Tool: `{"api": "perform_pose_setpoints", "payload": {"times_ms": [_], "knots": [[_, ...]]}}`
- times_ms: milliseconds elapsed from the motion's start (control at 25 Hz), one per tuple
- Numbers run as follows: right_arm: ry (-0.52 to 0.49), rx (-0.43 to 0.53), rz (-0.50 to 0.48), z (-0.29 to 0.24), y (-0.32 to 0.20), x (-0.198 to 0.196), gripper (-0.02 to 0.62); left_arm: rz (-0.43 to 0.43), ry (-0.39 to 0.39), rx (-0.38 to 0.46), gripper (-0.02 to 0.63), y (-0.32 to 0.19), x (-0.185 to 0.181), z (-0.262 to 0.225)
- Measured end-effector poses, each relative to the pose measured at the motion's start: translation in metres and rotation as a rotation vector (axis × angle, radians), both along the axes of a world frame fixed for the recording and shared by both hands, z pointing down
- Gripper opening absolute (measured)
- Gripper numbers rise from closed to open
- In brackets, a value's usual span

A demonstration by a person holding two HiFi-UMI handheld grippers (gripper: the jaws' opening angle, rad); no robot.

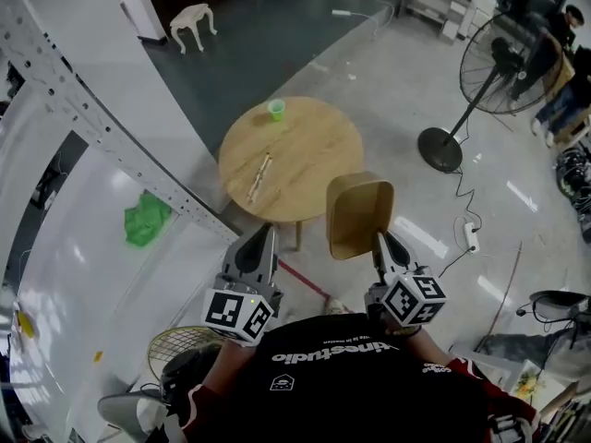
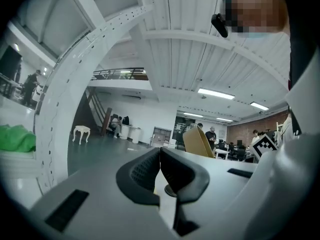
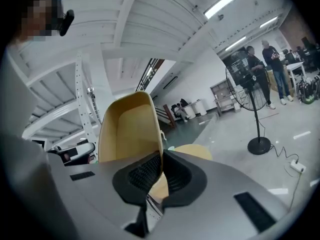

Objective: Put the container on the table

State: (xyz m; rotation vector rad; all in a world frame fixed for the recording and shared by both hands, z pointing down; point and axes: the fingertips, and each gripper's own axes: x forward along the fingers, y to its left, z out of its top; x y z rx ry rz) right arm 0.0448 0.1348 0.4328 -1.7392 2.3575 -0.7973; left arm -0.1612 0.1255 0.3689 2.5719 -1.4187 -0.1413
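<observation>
Cup (image 1: pixel 276 110) on table (image 1: pixel 314 150) far edge, sticks (image 1: pixel 259 176) on its L side; container (image 1: pixel 358 215) at table's near-R edge; fan (image 1: pixel 499 72) far R, stool (image 1: pixel 191 24) far L.

We record: a dark floor section (image 1: pixel 268 53) adjoining pale glossy flooring (image 1: pixel 397 81); a round wooden counter (image 1: pixel 314 160) by their border; a small white stool (image 1: pixel 192 21) on the dark part; a black pedestal fan (image 1: pixel 494 67) on the pale part, power strip (image 1: pixel 471 236) nearby; a white perforated beam (image 1: pixel 92 123); a ribbed white ceiling (image 2: pixel 185 59) with lit strip lights (image 2: pixel 216 93).
</observation>
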Motion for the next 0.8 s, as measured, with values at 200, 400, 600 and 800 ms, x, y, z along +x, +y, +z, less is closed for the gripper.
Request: {"api": "perform_pose_setpoints", "payload": {"times_ms": [200,400,600,800], "knots": [[-0.004,-0.006,-0.009,0.005,0.0,0.001,0.028,-0.002,-0.004,-0.007,0.025,0.002,0.003,0.004],[-0.002,0.018,-0.02,0.004,-0.002,0.001,0.028,-0.002,-0.011,-0.013,0.025,0.001,0.007,0.007],[-0.005,0.016,-0.033,0.005,-0.002,0.002,0.028,-0.019,-0.037,-0.013,0.025,0.001,0.012,0.015],[-0.025,0.001,-0.024,0.008,-0.004,0.019,0.028,-0.058,-0.06,0.002,0.025,-0.004,0.019,0.016]]}}
